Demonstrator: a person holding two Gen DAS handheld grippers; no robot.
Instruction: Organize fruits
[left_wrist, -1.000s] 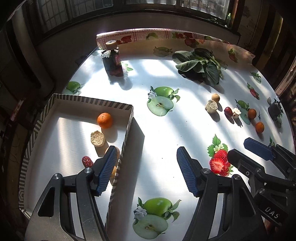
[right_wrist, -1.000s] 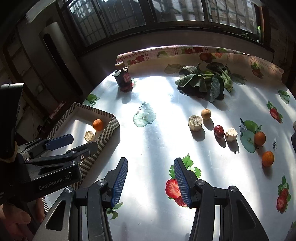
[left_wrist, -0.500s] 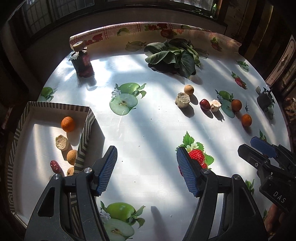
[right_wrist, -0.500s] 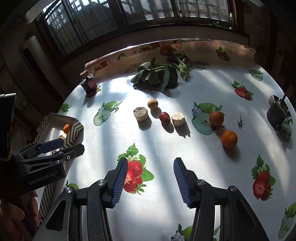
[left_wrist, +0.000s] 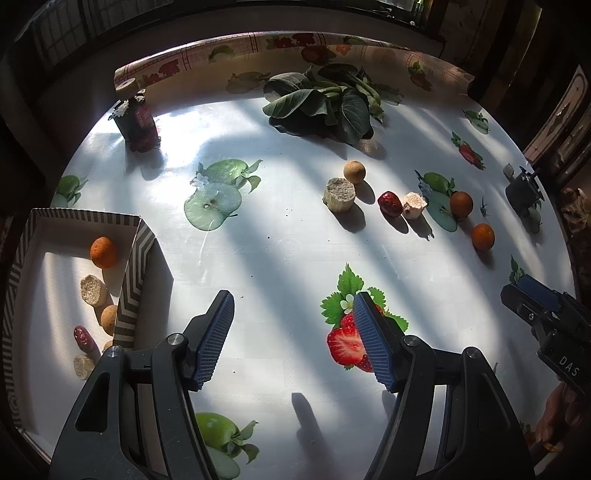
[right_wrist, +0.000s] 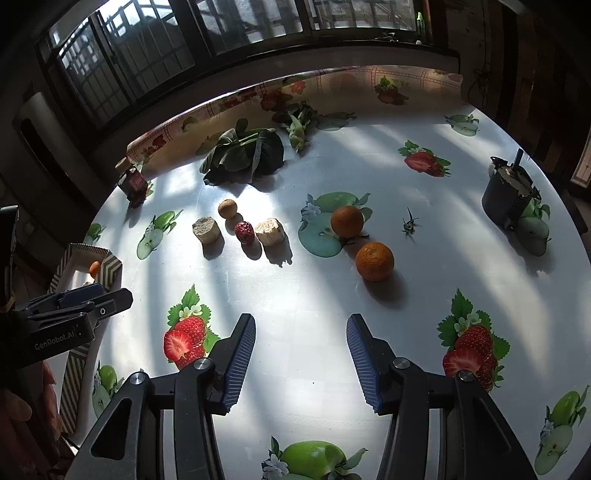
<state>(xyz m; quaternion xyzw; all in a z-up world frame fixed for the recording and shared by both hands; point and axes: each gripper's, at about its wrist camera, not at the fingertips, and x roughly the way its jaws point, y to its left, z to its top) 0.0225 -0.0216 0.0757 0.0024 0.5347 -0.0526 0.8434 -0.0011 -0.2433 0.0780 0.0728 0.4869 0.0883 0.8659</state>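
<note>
- The left claw (left_wrist: 293, 341) hangs over the table (left_wrist: 295, 236) with its jaws apart. Nothing is between them.
- The right claw (right_wrist: 301, 360) also has its jaws apart and holds nothing.
- A striped box (left_wrist: 135, 258) sits at the left edge of the table.
- Inside the box are an orange (left_wrist: 103, 252), a pale round chunk (left_wrist: 92, 290), a tan ball (left_wrist: 109, 319), a red date (left_wrist: 83, 336) and one more pale chunk (left_wrist: 82, 365).
- More fruits lie out on the table, between the middle and the right edge.
- There a pale chunk (right_wrist: 206, 229), a tan ball (right_wrist: 226, 209), a red date (right_wrist: 245, 232) and another pale chunk (right_wrist: 270, 231) sit close together.
- Two oranges (right_wrist: 346, 221) (right_wrist: 374, 260) lie near each other, to the right of that bunch. One sits on a printed green apple.
- A heap of dark green leaves (right_wrist: 245, 157) lies near the far edge of the table.
- A small dark bottle (left_wrist: 135, 118) with a cork stands near the far left edge.
- A dark cup (right_wrist: 508, 195) stands near the right edge.
- The table cover has pictures of strawberries and green apples on it.
</note>
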